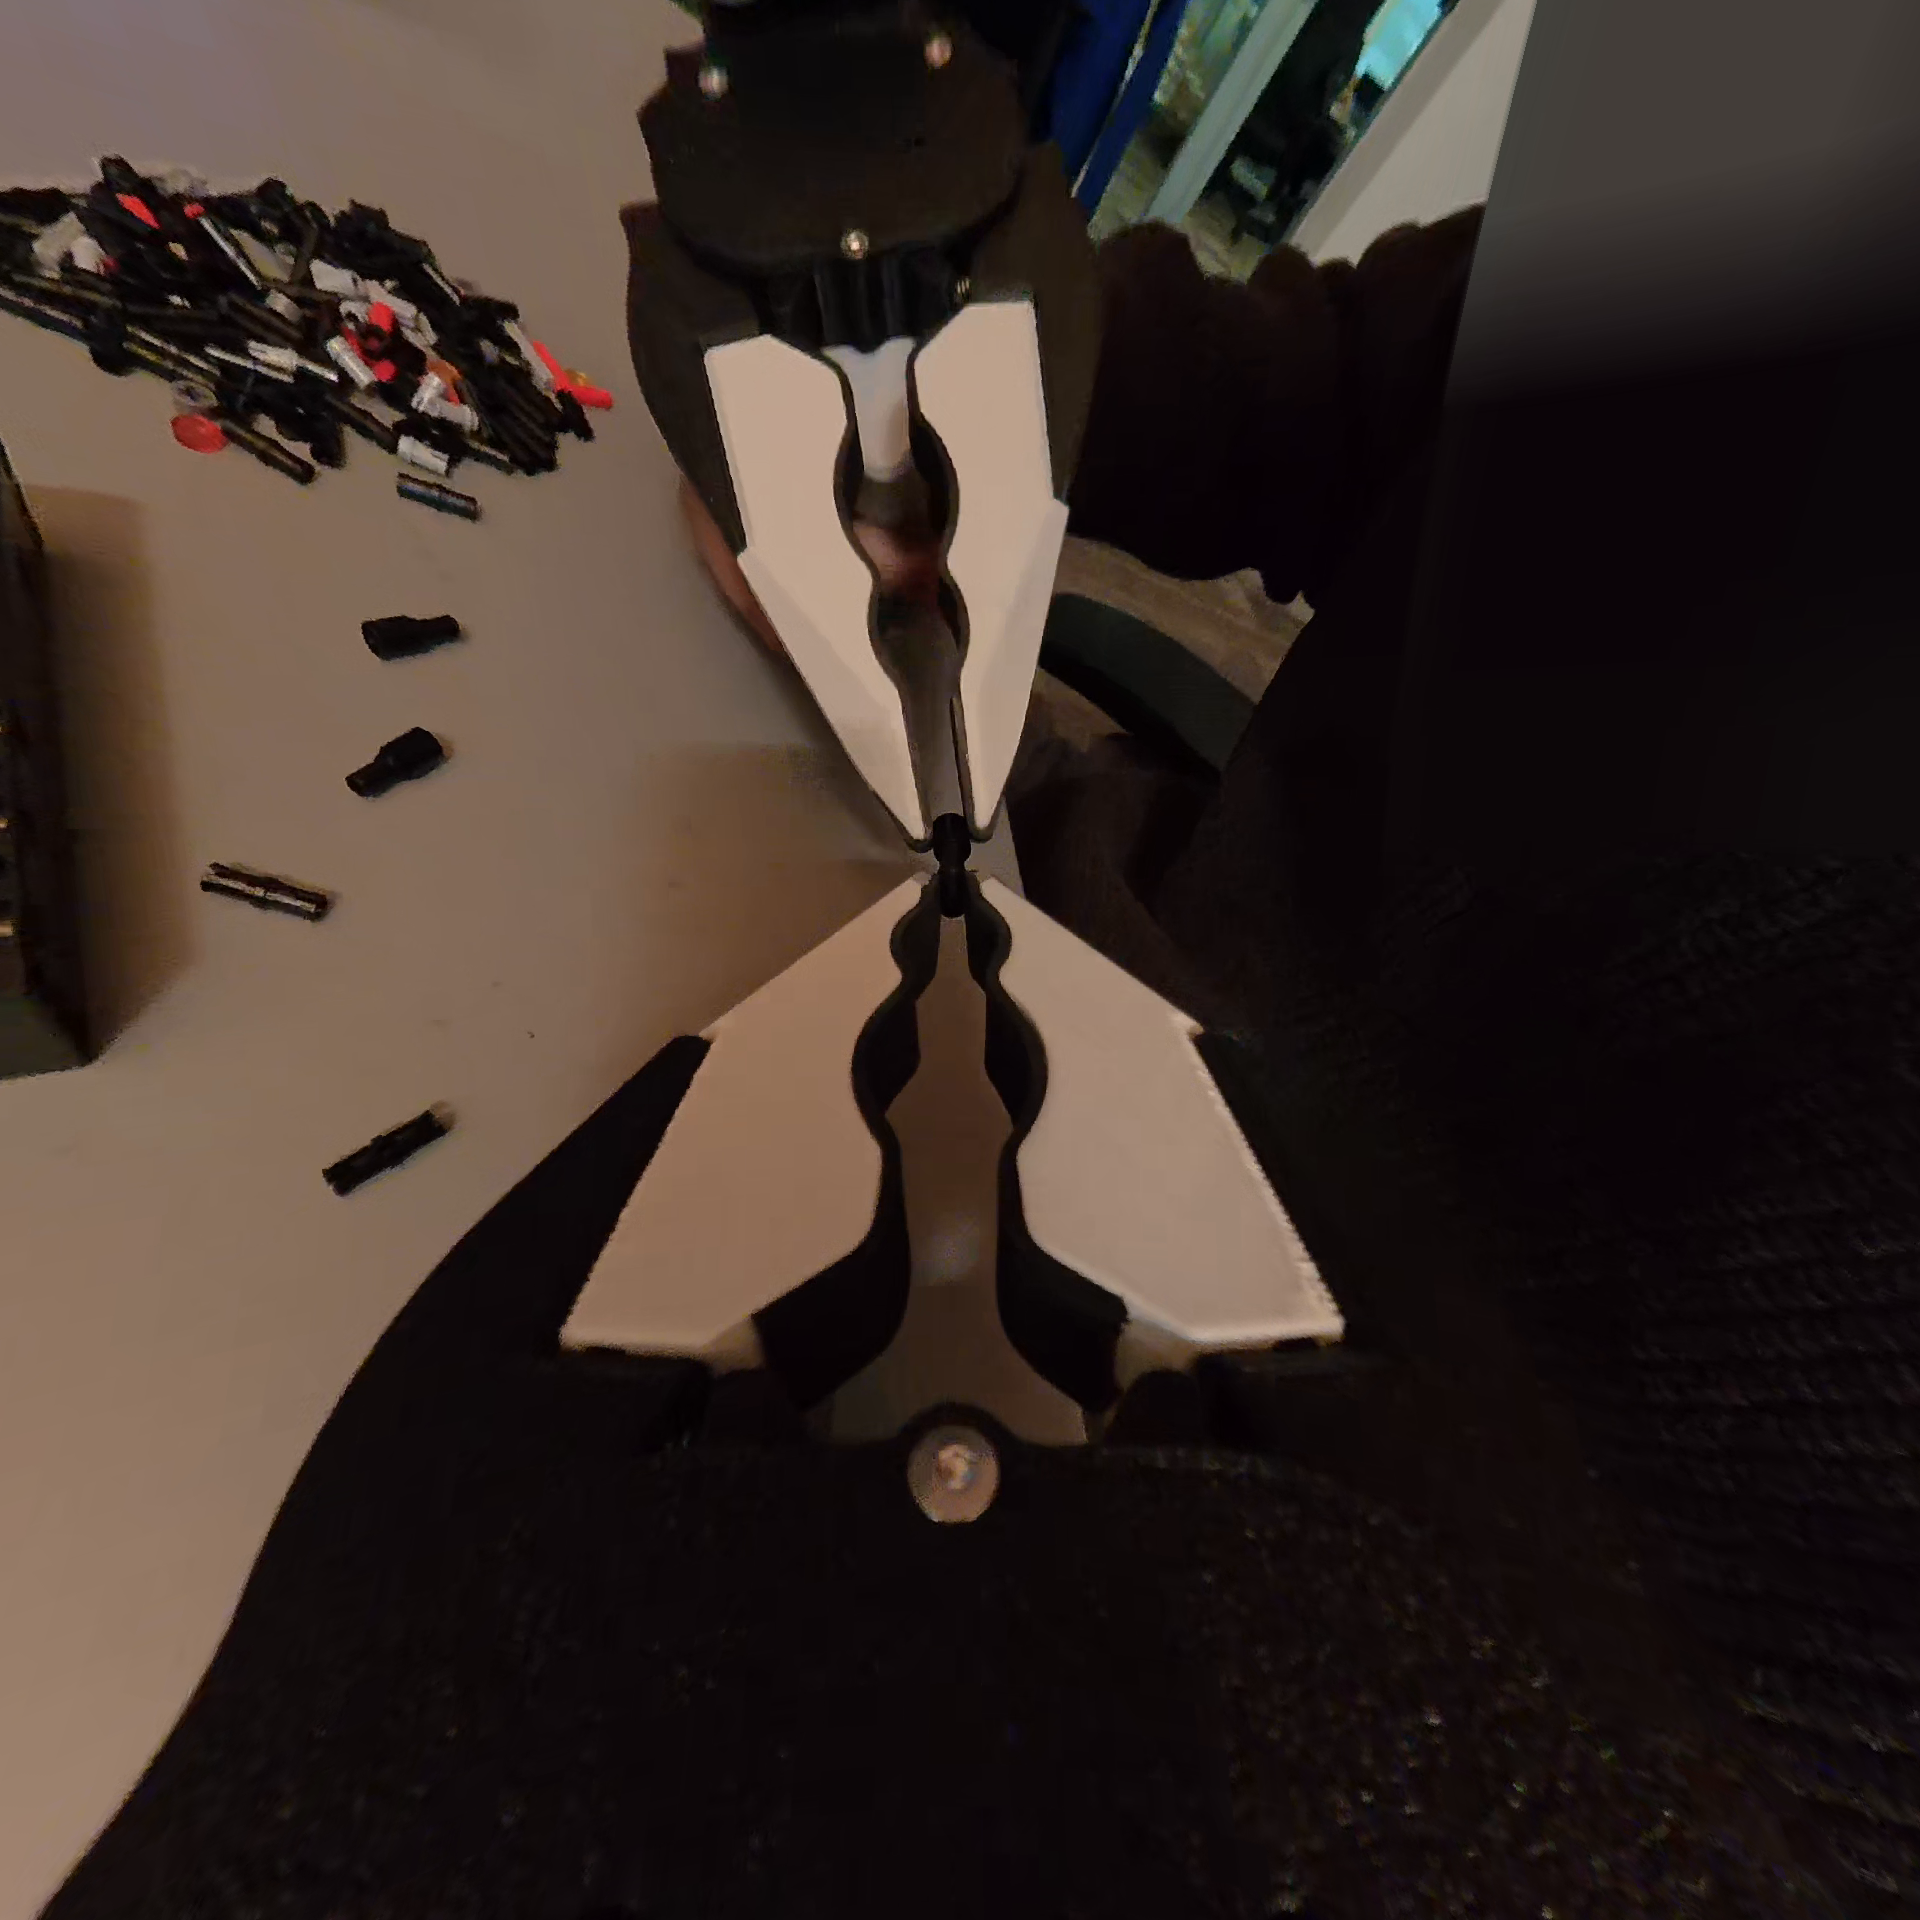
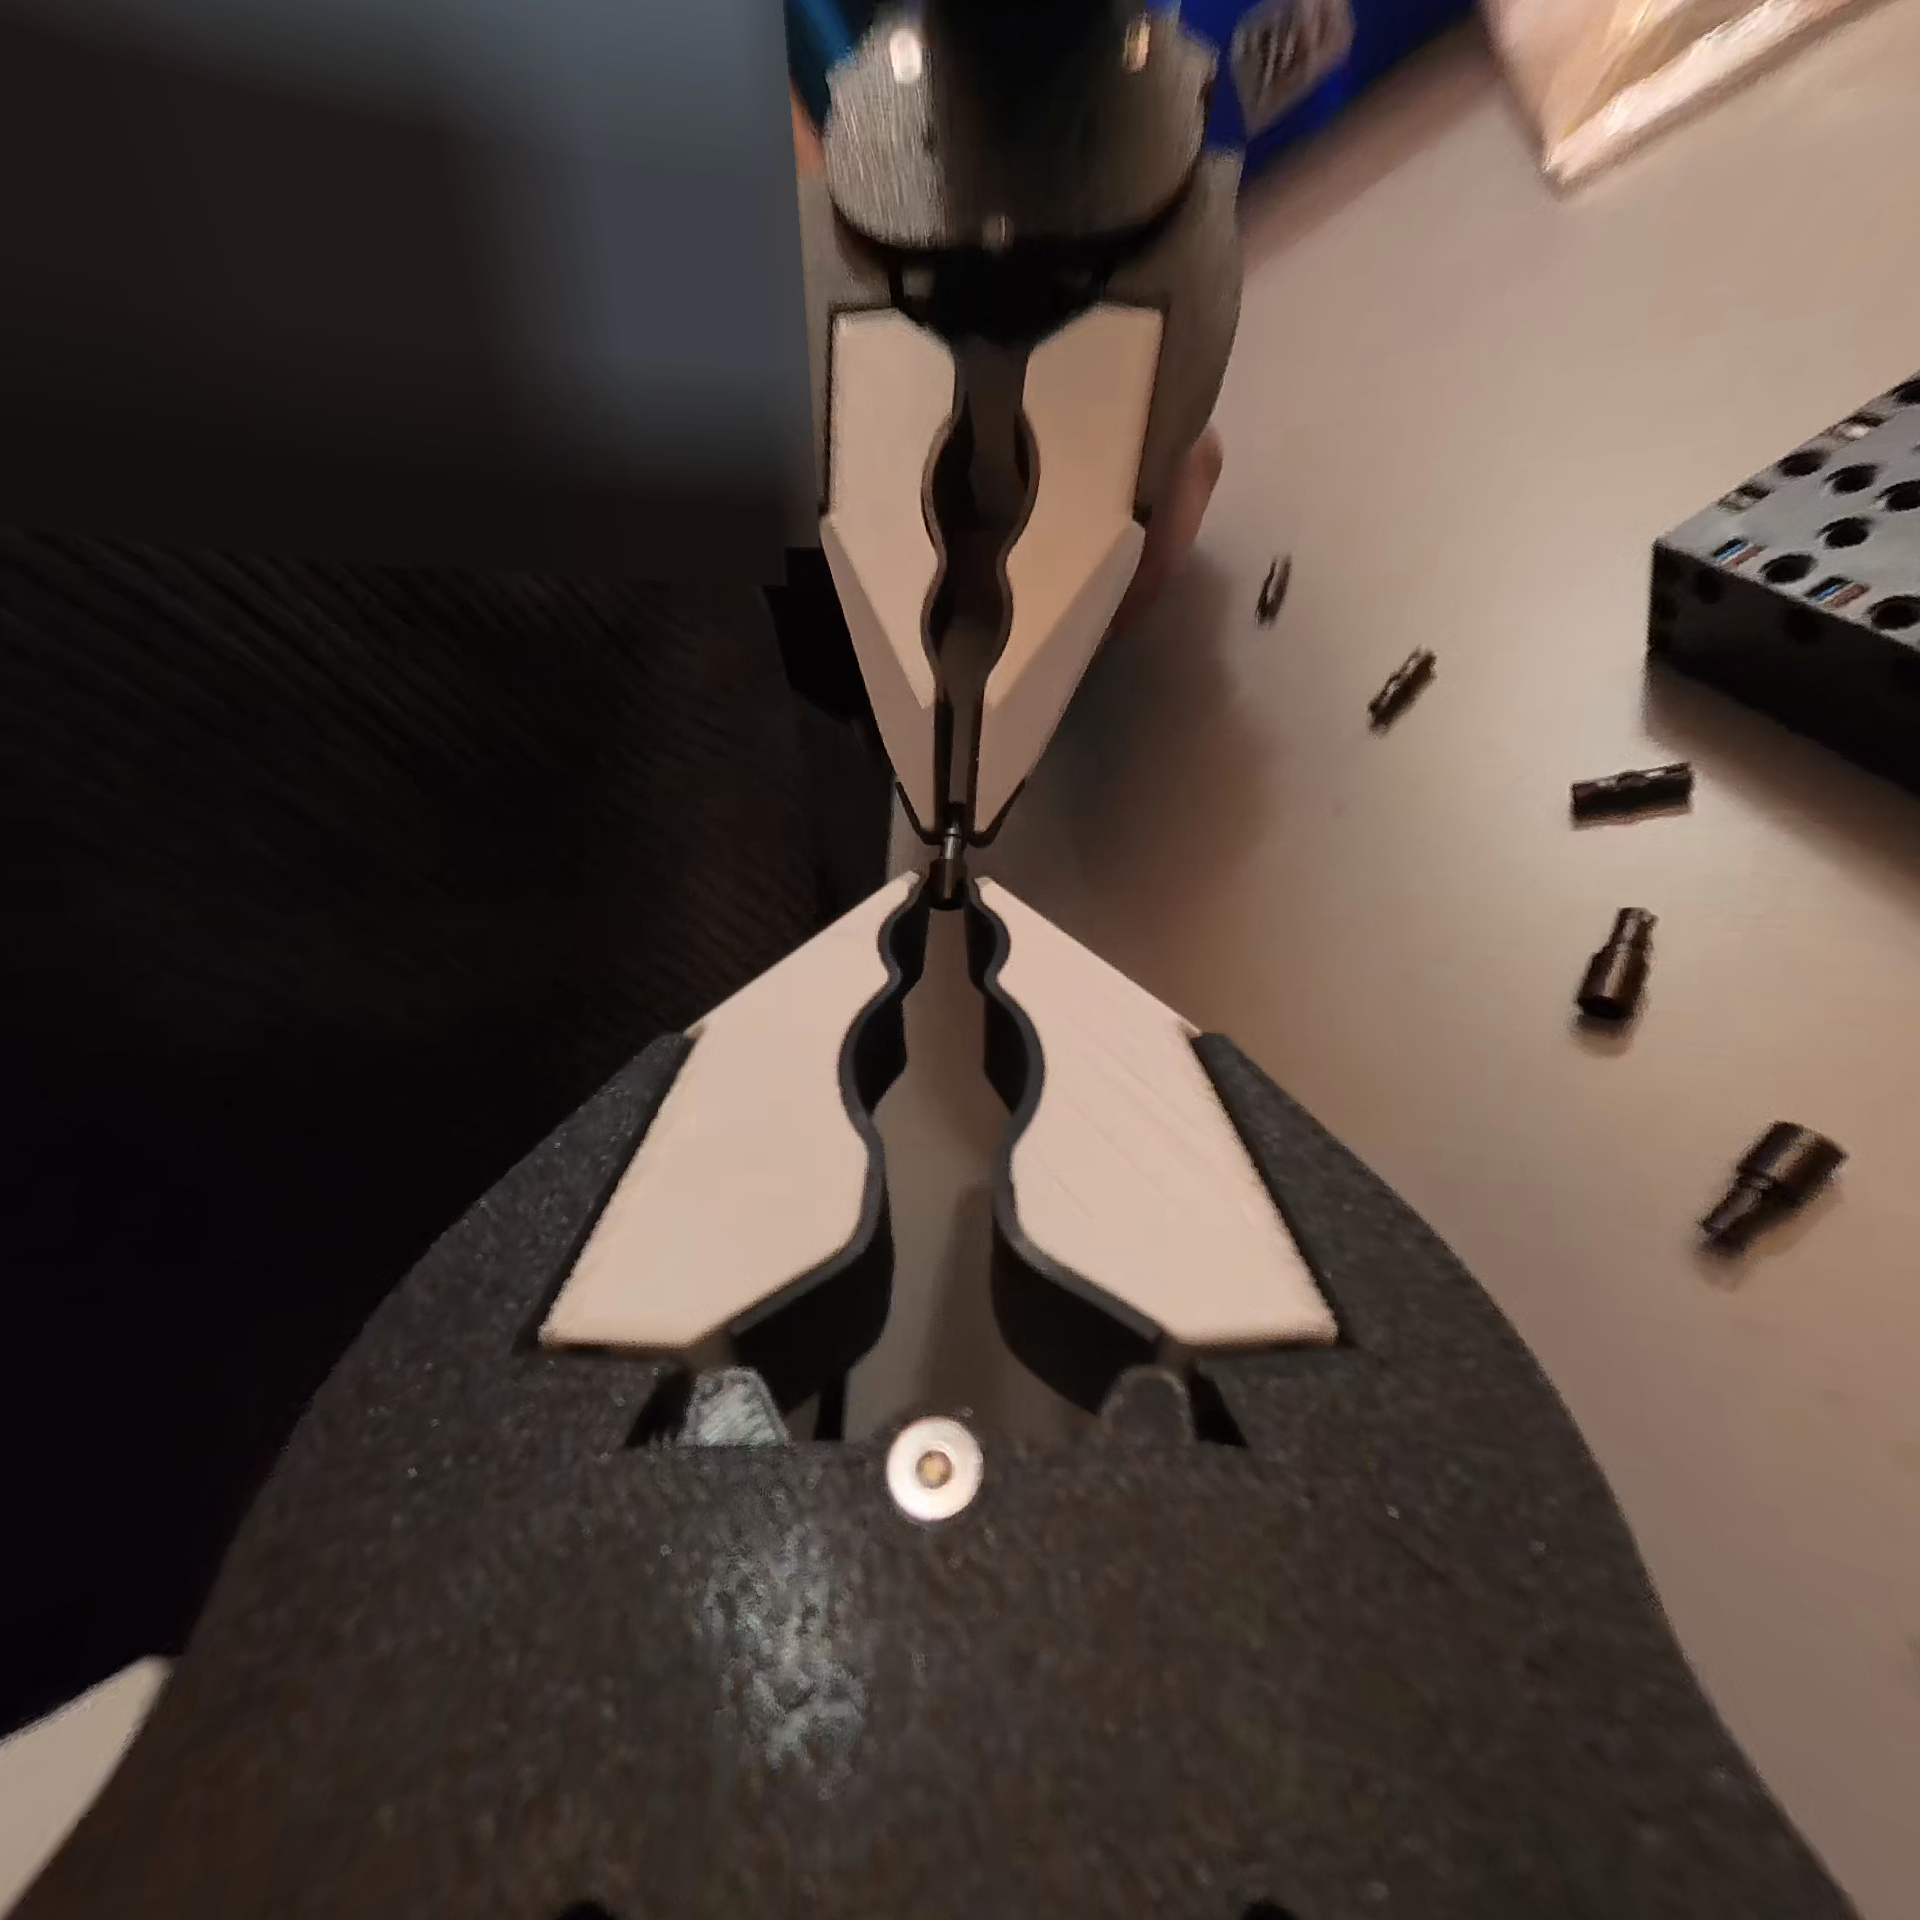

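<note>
Both grippers, left gripper (image 1: 948, 902) and right gripper (image 2: 943, 902), are pinching one black pin (image 1: 948, 852) tip-to-tip; only the left wrist view is showing the parts pile (image 1: 281, 322)

Each camera sits just behind its own gripper and looks forward along the two fingers, close in, so the black mount fills the lower frame. The left wrist view faces the right gripper (image 1: 948, 826) head-on, with the table (image 1: 582, 665) and a pile of pins (image 1: 270, 312) off to its left. The right wrist view faces the left gripper (image 2: 951, 821) head-on, the table (image 2: 1351, 935) to its right. The views look at each other; both share the small pin (image 1: 949, 862) between the tips and the loose pins (image 2: 1631, 792) lying on the table.
</note>
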`<action>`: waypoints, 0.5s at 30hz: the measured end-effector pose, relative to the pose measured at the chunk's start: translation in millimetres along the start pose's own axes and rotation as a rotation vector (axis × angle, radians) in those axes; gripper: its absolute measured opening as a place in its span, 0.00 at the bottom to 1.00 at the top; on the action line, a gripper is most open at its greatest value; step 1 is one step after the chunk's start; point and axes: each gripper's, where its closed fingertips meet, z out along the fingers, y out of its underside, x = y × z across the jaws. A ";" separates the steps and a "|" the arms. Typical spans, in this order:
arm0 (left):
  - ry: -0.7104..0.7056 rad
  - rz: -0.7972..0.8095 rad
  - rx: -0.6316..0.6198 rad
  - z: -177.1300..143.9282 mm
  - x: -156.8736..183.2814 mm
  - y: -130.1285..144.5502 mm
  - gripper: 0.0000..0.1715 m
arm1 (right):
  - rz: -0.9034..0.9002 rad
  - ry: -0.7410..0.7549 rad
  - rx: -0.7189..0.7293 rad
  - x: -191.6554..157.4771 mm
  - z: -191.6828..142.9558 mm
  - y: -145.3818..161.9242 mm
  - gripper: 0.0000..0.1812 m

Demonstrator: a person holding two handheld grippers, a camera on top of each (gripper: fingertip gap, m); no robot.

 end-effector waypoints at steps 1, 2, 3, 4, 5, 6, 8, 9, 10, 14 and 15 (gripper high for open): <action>-0.008 0.000 -0.011 1.1 -1.2 1.4 0.01 | -0.009 0.006 -0.021 1.1 0.2 1.8 0.03; -0.014 -0.002 -0.016 1.6 -2.1 2.1 0.01 | -0.013 0.010 -0.032 2.1 0.3 2.7 0.03; -0.019 -0.005 -0.022 1.7 -3.3 2.8 0.01 | -0.012 0.014 -0.039 3.6 0.7 3.3 0.03; -0.033 -0.009 -0.035 2.4 -5.7 4.7 0.01 | -0.014 0.025 -0.051 6.0 1.3 5.2 0.03; -0.047 -0.010 -0.056 3.7 -7.9 7.7 0.01 | -0.019 0.038 -0.070 8.5 2.6 8.2 0.03; -0.059 -0.008 -0.080 5.3 -9.6 11.1 0.01 | -0.019 0.050 -0.093 10.6 4.2 11.6 0.03; -0.087 -0.007 -0.114 7.8 -13.4 16.0 0.01 | -0.040 0.087 -0.139 15.1 6.4 17.4 0.03; -0.099 -0.012 -0.129 9.1 -15.4 17.9 0.01 | -0.051 0.108 -0.161 17.4 7.2 20.1 0.03; -0.114 -0.012 -0.148 10.5 -17.5 20.6 0.01 | -0.062 0.127 -0.184 19.7 8.1 23.0 0.03; -0.152 0.006 -0.206 14.9 -21.1 28.5 0.01 | -0.110 0.182 -0.256 24.5 11.8 32.4 0.03; -0.157 0.009 -0.212 15.3 -21.6 29.2 0.01 | -0.126 0.194 -0.264 25.6 12.1 32.9 0.03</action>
